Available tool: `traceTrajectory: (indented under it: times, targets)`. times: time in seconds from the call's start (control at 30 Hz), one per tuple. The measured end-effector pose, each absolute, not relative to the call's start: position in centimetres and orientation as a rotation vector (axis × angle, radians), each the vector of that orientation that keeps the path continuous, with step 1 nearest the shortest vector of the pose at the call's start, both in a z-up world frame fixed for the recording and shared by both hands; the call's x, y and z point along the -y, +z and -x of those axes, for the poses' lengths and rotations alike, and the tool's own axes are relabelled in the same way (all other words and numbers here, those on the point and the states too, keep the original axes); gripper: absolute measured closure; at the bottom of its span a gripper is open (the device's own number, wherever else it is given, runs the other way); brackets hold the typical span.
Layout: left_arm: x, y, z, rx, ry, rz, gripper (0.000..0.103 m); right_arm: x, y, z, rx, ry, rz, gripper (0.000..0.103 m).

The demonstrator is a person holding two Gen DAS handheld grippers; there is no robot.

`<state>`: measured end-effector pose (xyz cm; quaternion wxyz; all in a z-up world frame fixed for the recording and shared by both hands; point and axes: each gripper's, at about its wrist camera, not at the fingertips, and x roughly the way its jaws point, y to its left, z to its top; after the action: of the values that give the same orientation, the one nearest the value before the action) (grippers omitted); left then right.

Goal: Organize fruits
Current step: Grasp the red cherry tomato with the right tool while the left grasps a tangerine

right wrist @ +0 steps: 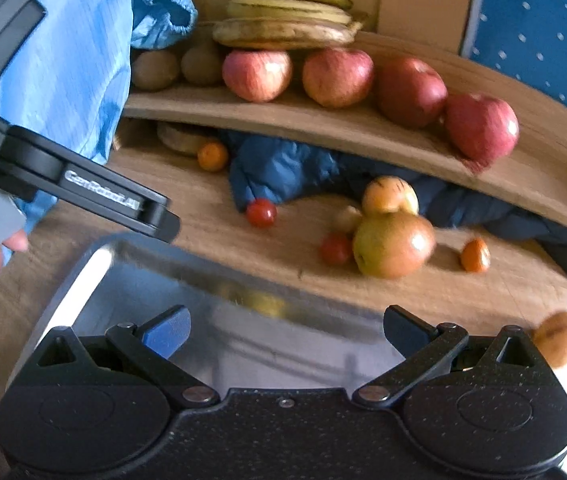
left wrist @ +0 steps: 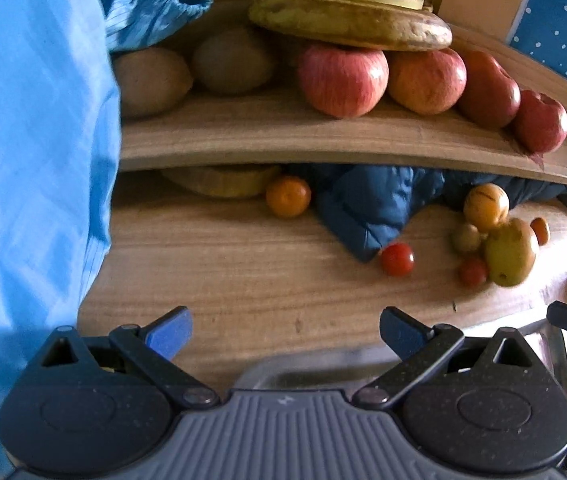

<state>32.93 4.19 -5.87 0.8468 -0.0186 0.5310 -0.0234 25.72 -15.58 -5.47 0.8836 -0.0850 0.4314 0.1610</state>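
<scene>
A wooden shelf [left wrist: 323, 140] carries bananas [left wrist: 347, 20], several red apples [left wrist: 343, 80] and two kiwis [left wrist: 151, 80]. On the wooden table below lie loose fruits: an orange [left wrist: 288, 196], cherry tomatoes [left wrist: 397, 259], a greenish pear-like fruit [left wrist: 511, 252] and a striped yellow fruit [left wrist: 486, 201]. The same group shows in the right wrist view, with the green-red fruit [right wrist: 393, 245] and a tomato [right wrist: 261, 213]. My left gripper [left wrist: 285, 334] is open and empty above the table. My right gripper [right wrist: 285, 334] is open and empty over a metal tray [right wrist: 95, 264].
A dark blue padded jacket [left wrist: 367, 204] lies under the shelf. A light blue sleeve [left wrist: 35, 140] fills the left. The left gripper's body [right wrist: 83, 176] is at the left of the right wrist view. A brownish fruit [right wrist: 555, 340] lies at the right.
</scene>
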Motion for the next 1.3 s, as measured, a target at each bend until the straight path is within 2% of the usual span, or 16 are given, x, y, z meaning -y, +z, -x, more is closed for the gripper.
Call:
traceTrajectory:
  times: [0.47, 0.57, 0.7, 0.93, 1.1, 1.3]
  targets:
    - [-5.4, -7.7, -37.7, -1.112, -0.045, 0.071, 0.001, 13.1, -5.8, -30.3, -0.888, 0.357, 0.109, 0.001]
    - [-5.6, -8.2, -38.4, -1.117, -0.049, 0.086, 0.001, 12.6, -6.1, -31.0, -0.887, 0.359, 0.113, 0.005]
    - [-5.9, -8.6, -39.2, -1.12, -0.052, 0.084, 0.001, 12.4, -6.6, -31.7, -0.892, 0.355, 0.116, 0.015]
    - [-5.5, -9.2, -39.9, -1.115, -0.073, 0.082, 0.002, 12.3, -7.5, -33.1, -0.912, 0.338, 0.095, 0.02]
    - [-5.8, -9.3, -40.5, -1.099, -0.086, 0.094, 0.012, 12.0, -7.9, -33.6, -0.92, 0.335, 0.083, 0.027]
    - [-6.2, -9.0, -41.3, -1.068, -0.099, 0.11, 0.023, 11.8, -8.4, -34.0, -0.933, 0.327, 0.08, 0.043]
